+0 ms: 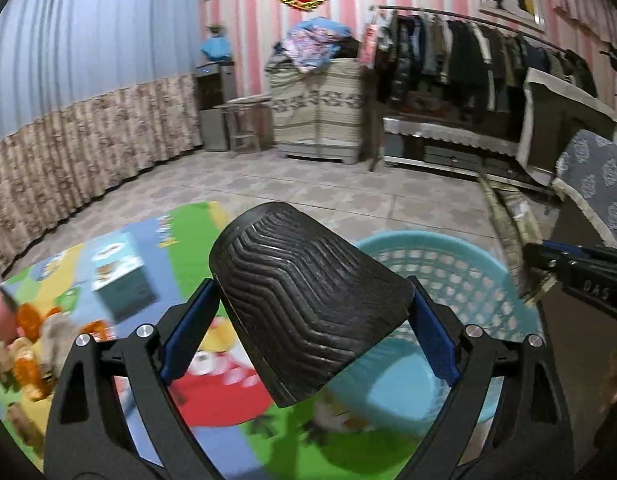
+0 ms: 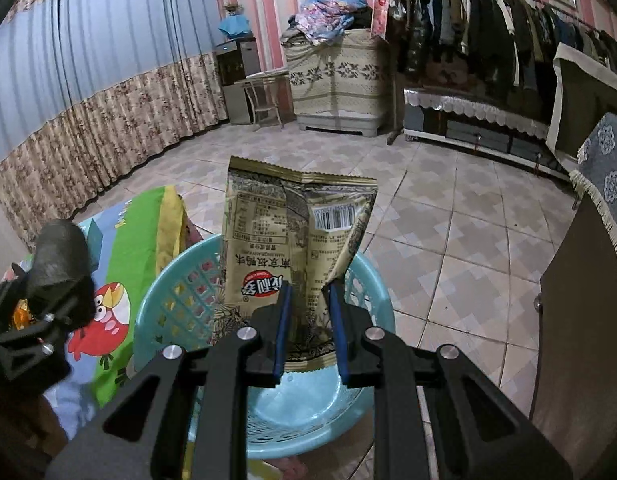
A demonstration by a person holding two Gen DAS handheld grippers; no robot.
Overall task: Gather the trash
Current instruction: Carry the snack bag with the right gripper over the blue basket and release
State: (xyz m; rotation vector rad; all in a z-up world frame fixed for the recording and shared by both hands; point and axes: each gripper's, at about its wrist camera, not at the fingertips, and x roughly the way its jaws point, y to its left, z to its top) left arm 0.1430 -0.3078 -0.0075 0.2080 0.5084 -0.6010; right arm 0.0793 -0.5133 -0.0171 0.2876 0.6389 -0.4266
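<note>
My left gripper (image 1: 308,312) is shut on a black ribbed paper cup (image 1: 304,300), held tilted above the play mat beside the turquoise basket (image 1: 460,272). My right gripper (image 2: 310,320) is shut on a gold snack bag (image 2: 292,236), held upright over the same basket (image 2: 176,292). The right gripper (image 1: 564,272) and an edge of the bag show at the right of the left wrist view. The left gripper with the cup (image 2: 58,256) shows at the left of the right wrist view.
A colourful play mat (image 1: 180,248) carries a small teal box (image 1: 120,276) and a heap of orange wrappers and scraps (image 1: 28,352). A dark cabinet (image 2: 580,320) stands at the right. Tiled floor (image 2: 448,220), curtains and a clothes rack lie beyond.
</note>
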